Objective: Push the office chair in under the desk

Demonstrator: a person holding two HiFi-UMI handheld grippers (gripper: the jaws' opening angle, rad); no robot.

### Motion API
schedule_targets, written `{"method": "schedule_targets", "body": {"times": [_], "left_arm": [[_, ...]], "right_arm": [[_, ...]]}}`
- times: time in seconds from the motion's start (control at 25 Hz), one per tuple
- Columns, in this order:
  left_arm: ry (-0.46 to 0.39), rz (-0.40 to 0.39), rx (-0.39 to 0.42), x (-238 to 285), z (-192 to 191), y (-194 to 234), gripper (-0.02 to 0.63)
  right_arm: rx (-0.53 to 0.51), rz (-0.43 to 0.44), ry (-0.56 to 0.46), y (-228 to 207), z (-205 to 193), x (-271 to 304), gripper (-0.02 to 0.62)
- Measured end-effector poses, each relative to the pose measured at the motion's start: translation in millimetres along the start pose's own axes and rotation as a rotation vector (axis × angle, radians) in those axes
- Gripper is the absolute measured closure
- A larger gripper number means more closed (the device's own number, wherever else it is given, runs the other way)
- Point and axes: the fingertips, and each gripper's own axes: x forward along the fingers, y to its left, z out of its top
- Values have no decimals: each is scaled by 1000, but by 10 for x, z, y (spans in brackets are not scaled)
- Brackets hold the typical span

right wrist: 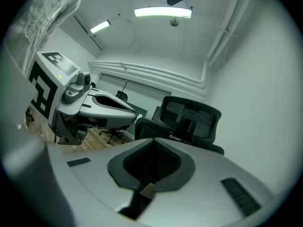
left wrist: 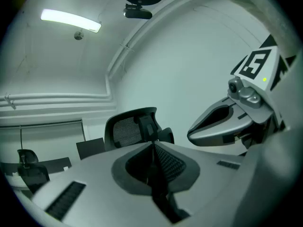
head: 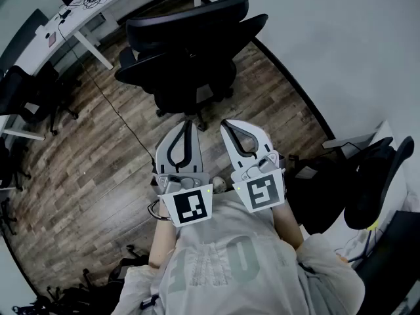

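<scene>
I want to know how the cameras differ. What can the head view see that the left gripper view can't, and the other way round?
Only the head view shows the wooden floor and the person's grey shirt. Only the left gripper view shows the ceiling light. Both show the black office chair ahead, plus the left tongs and the right tongs, each shut with nothing in them.

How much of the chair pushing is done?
Nothing looks done yet: the office chair stands out on the wood floor, away from the white desk. Both the left gripper and the right gripper are shut, empty, aimed at the chair's back but short of it. To do: reach the chair and push it under.
</scene>
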Motion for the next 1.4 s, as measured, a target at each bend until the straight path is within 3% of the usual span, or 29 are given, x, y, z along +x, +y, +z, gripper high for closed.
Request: {"method": "schedule_targets", "body": {"times": [0.48,0.68,0.76,0.8,0.92,1.0,1.08,1.24,1.4], "left_arm": [[-3,36,-13,47,-85,234,580],[15,33,-56,130,-189,394,575],[34,8,-75,208,-261,474,515],[45,-4,-77,251,-298,526,468],[71,-26,-49,375,-409,728,449],[108,-41,-34,462,-518,873,429],[157,-73,-10,568,-632,985,411],[233,-142,115,899,-774,1190,407],[310,-174,221,1172,-843,1376,407]], "right_arm": [[45,-13,-29,-194,-17,106,575],[231,-57,-123,-392,83,140,574],[242,-45,-120,-476,93,196,574],[230,-34,-115,-511,95,238,572],[189,-8,-103,-638,91,379,558],[144,-4,-94,-764,85,474,457],[82,-6,-58,-909,48,565,422],[-92,2,85,-1336,-181,868,373],[-249,48,183,-1796,-326,1184,368]]}}
